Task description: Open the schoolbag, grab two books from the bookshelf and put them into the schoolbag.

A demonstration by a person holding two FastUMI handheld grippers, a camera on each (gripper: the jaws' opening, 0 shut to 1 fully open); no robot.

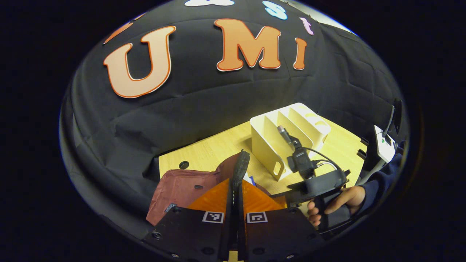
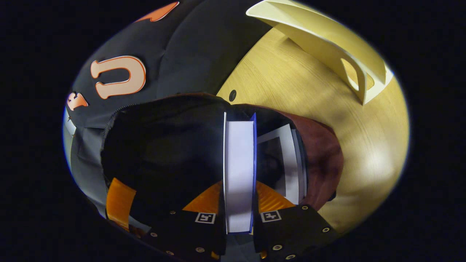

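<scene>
Maroon fabric schoolbag soft, mouth sags — left gripper pinched tight on its black edge strap, holding it open. Right gripper clamped on stiff book — fore-edge up, directly ahead over opening, second book already inside. Bookshelf beyond, right.

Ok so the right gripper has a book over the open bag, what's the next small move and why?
Probably lower the book deeper, then open the right gripper: its fingers clamp the book in the schoolbag mouth beside another book, while the left gripper pinches the bag's edge.
</scene>
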